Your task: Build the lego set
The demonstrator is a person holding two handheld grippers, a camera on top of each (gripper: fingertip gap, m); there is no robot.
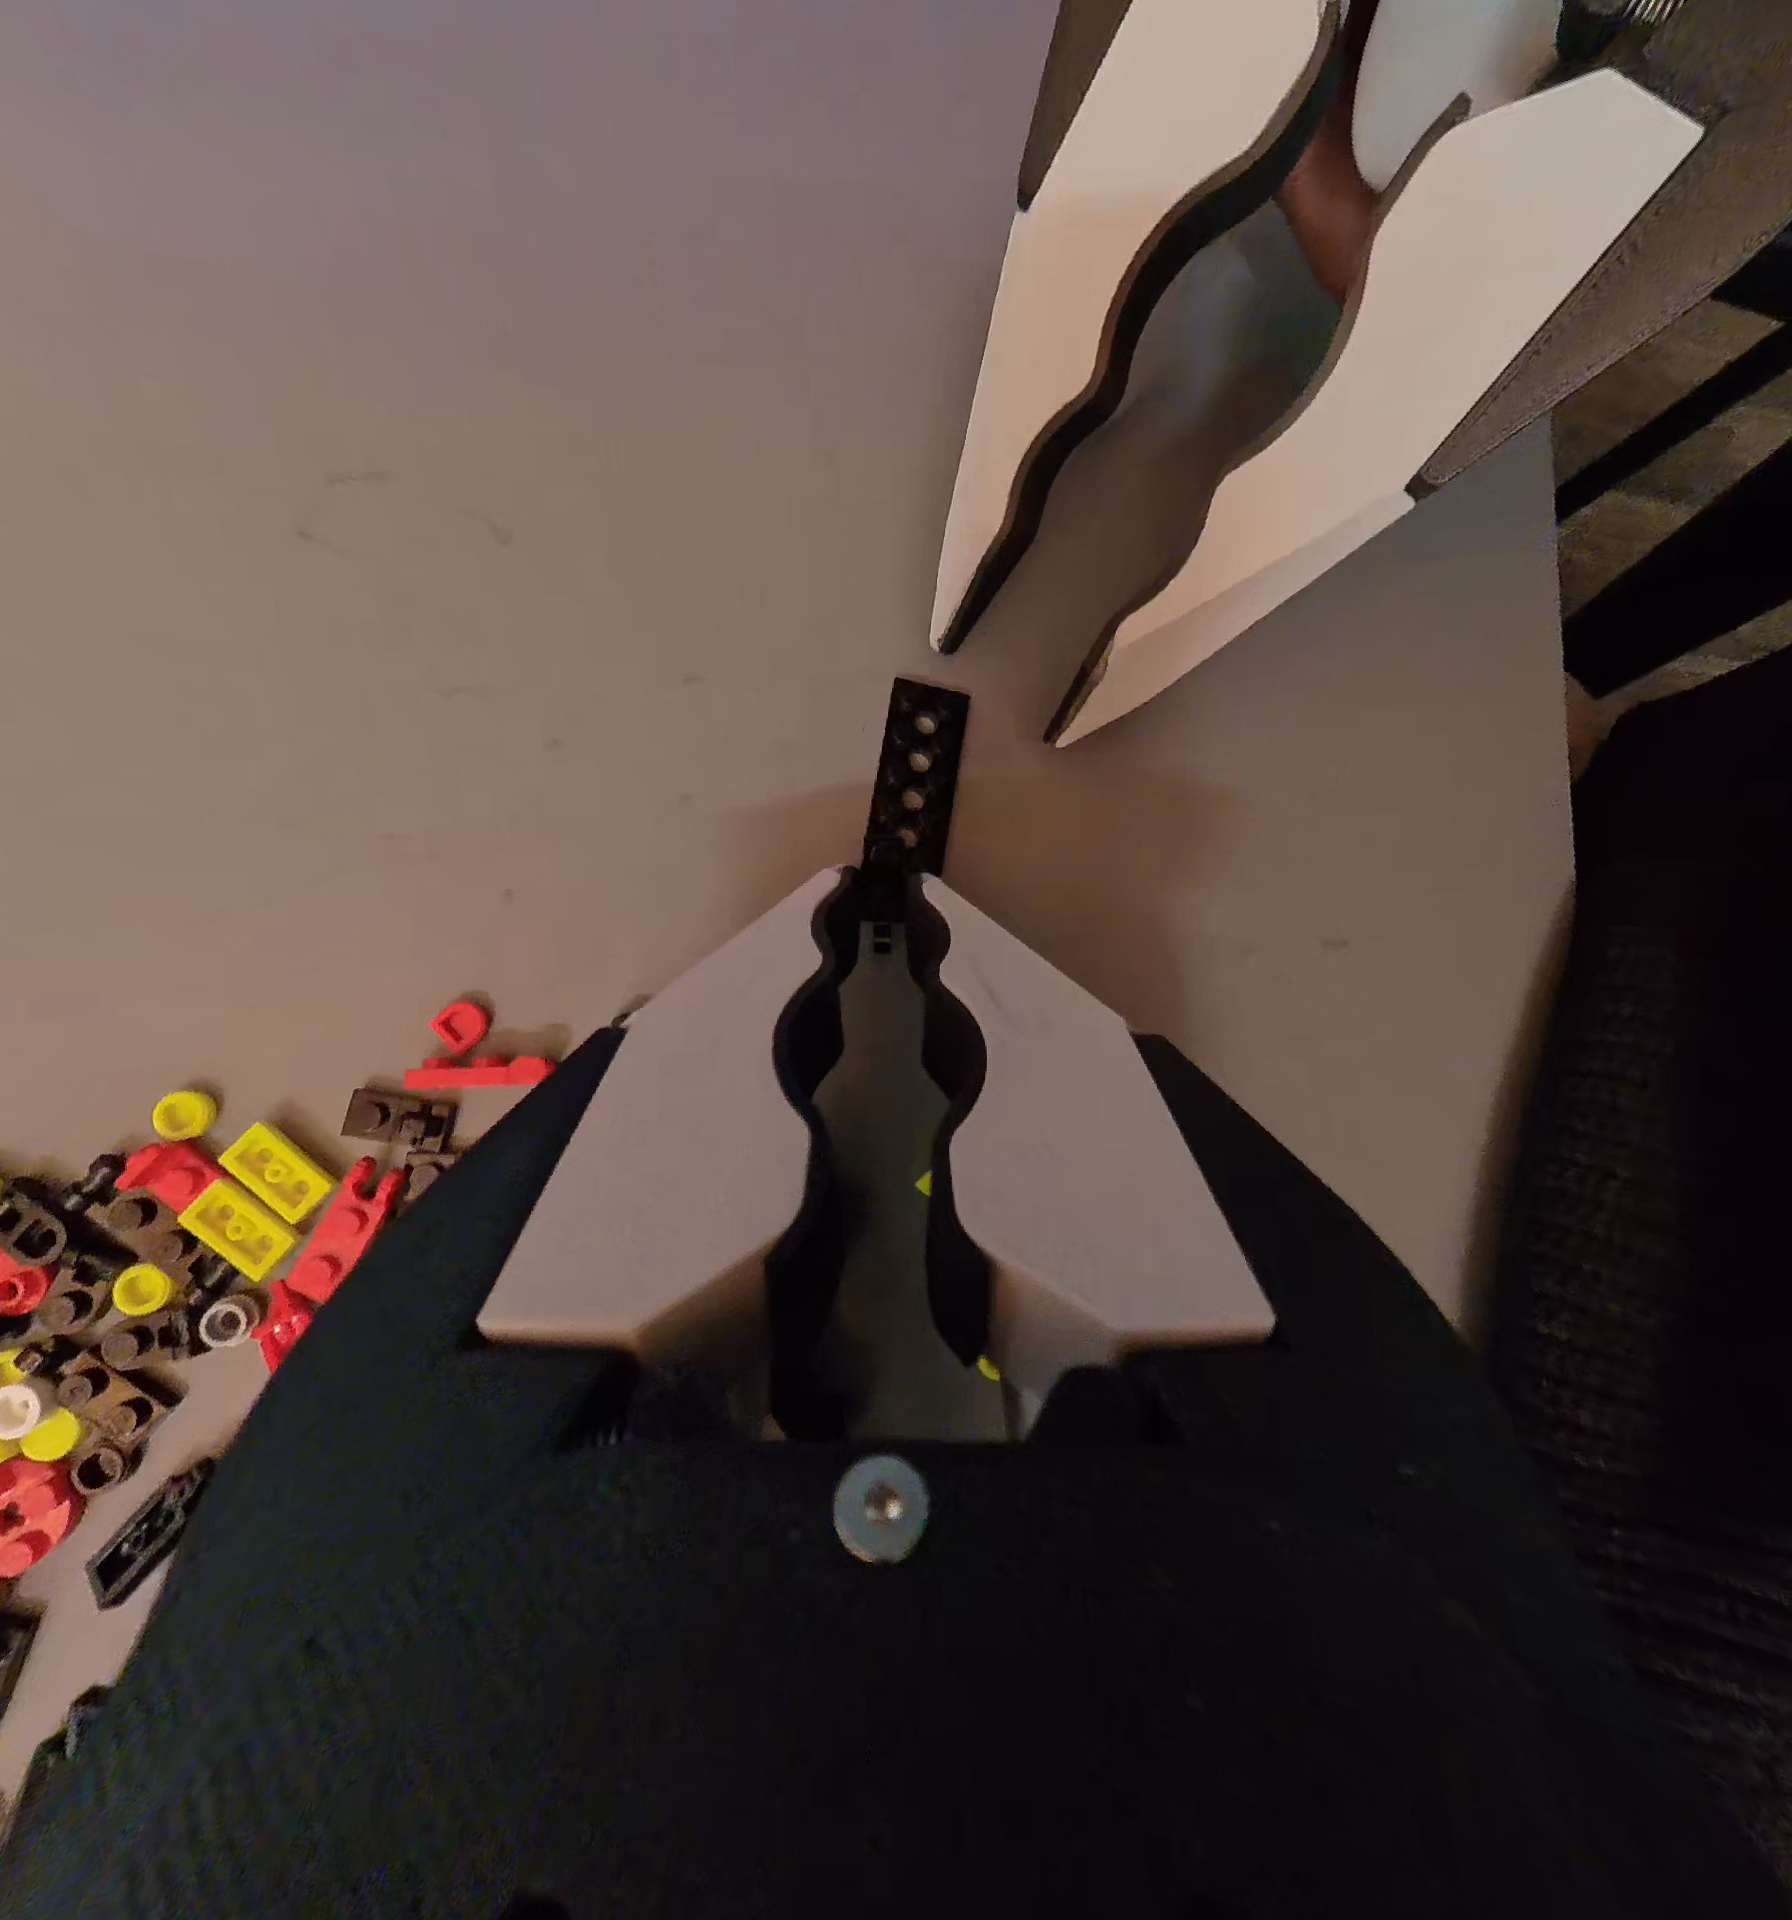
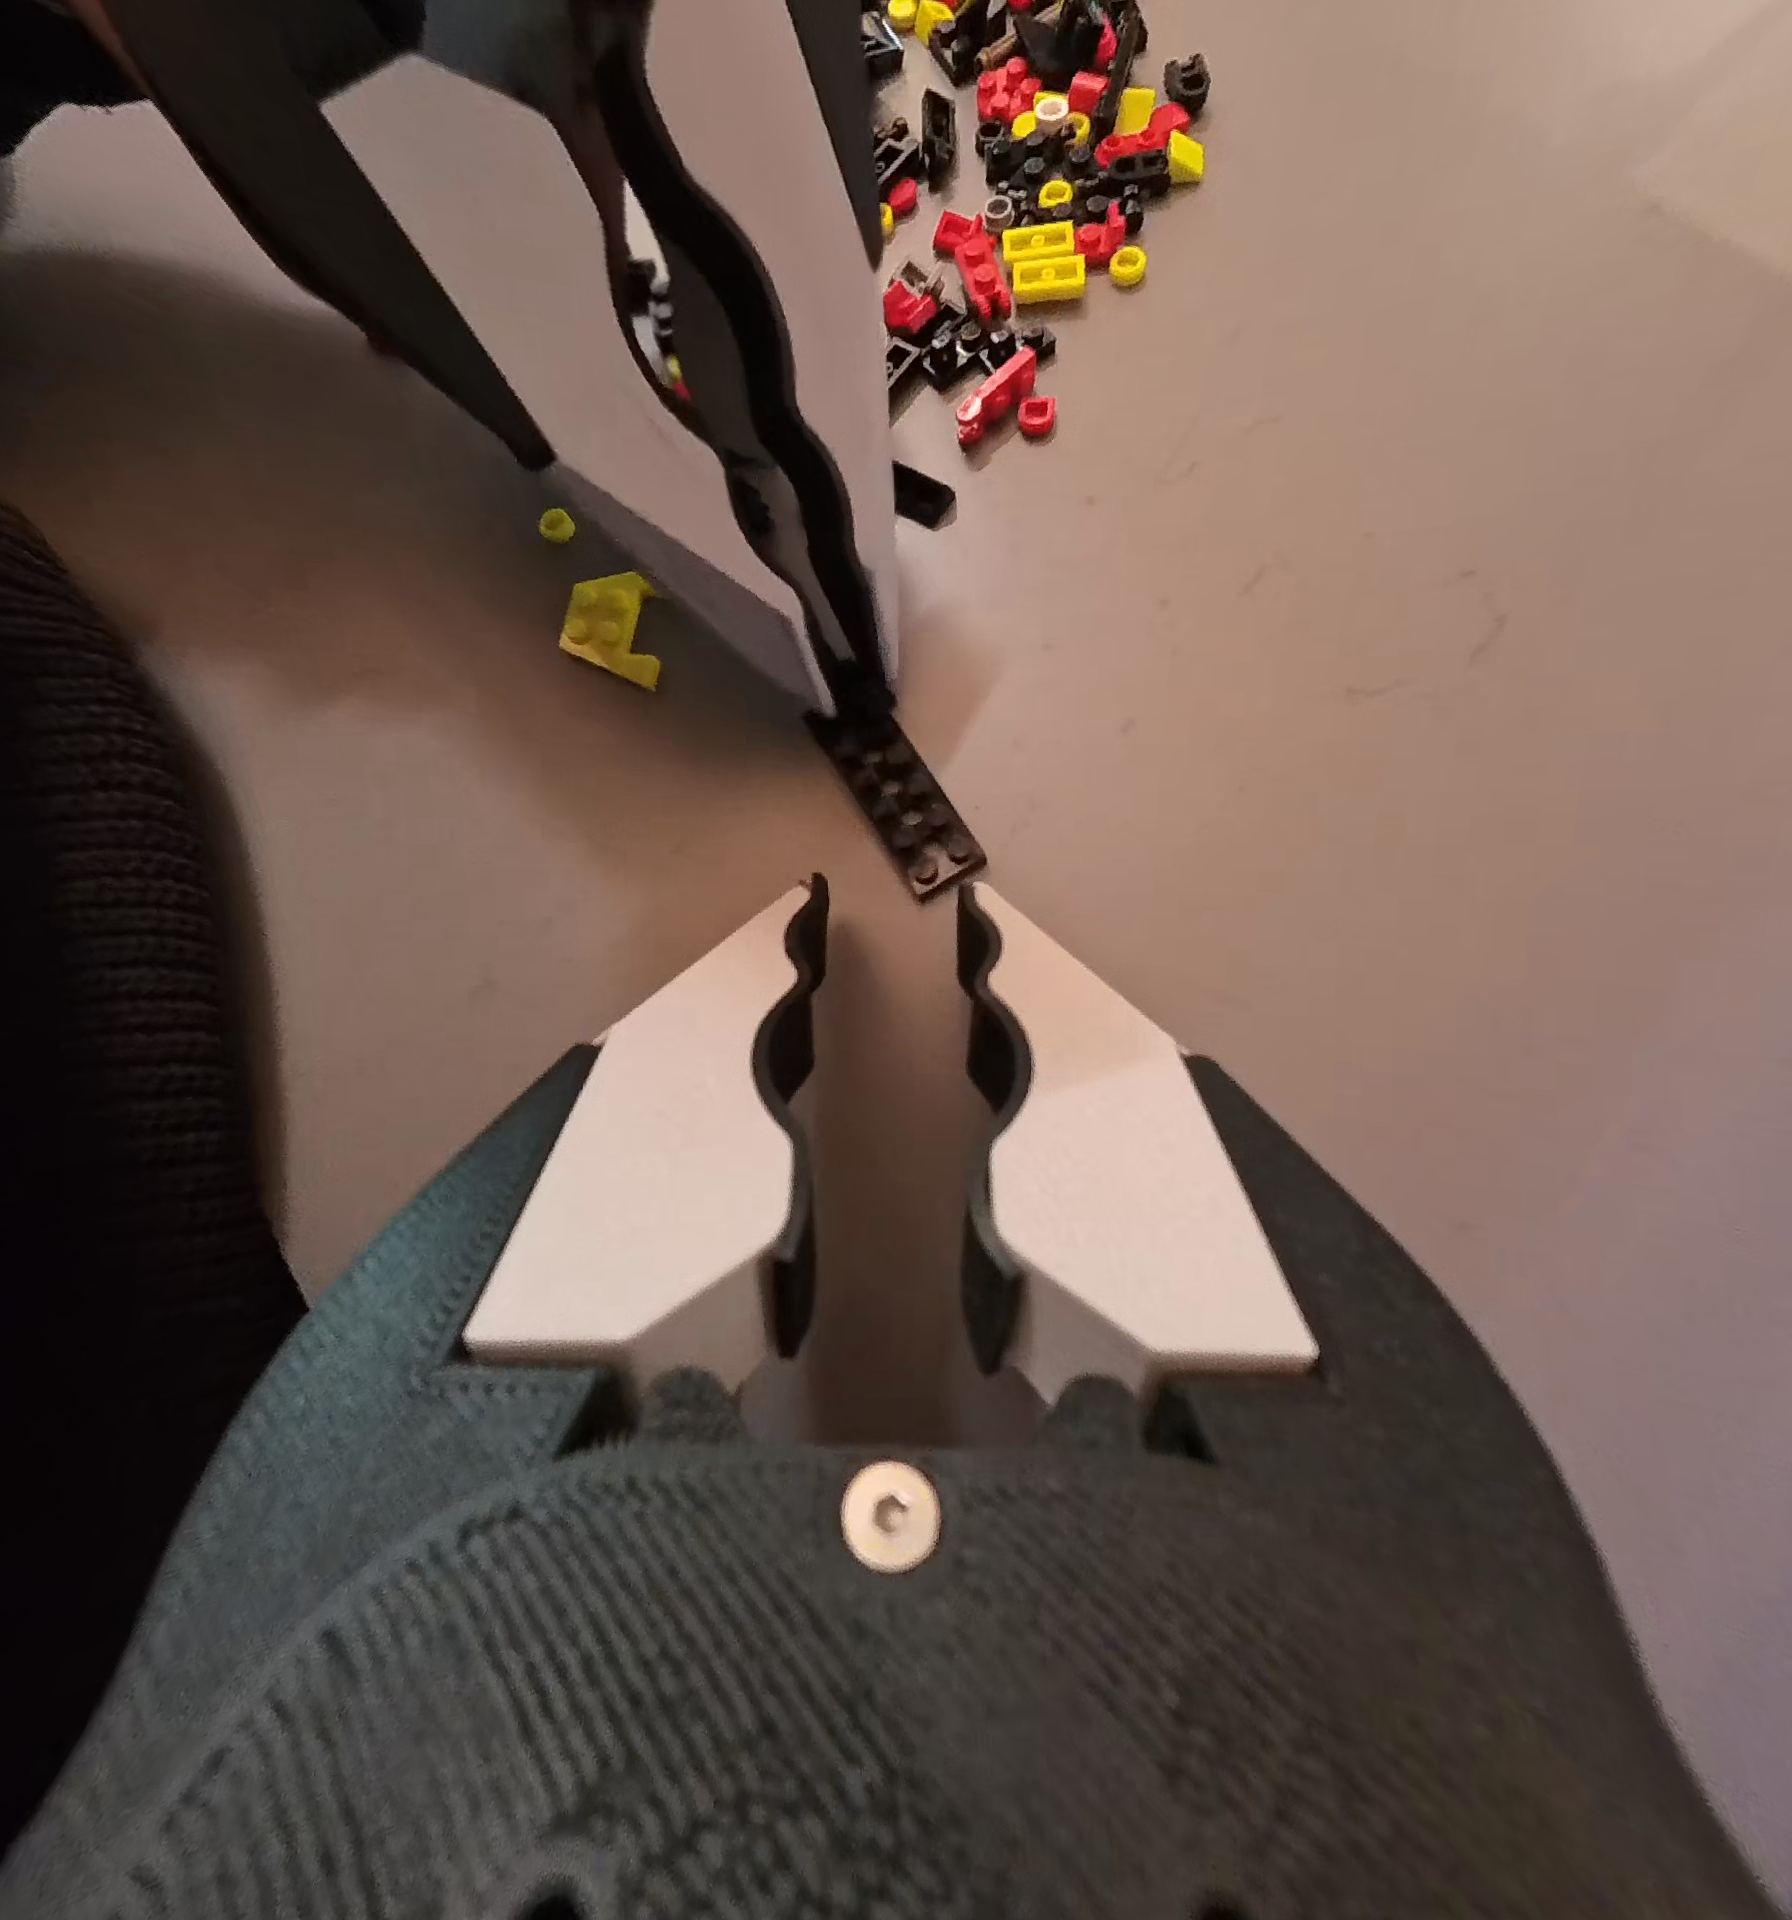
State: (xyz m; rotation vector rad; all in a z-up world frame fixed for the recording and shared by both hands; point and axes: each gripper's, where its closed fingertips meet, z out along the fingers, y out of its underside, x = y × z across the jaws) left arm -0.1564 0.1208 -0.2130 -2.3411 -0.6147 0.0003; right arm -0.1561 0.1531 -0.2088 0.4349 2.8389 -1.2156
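Pinching black plate (image 1: 913, 774) end – left gripper (image 1: 884, 883); right gripper (image 2: 892, 891) spread.

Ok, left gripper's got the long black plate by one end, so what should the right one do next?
Probably ease the right gripper forward and close on the free end of the black plate. Its jaws are open and apart from that end, while the left gripper pinches the far end.

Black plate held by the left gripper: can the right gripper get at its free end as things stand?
Probably yes. The right gripper is open just short of the black plate's free end, with only bare table between; the left gripper clamps the other end.
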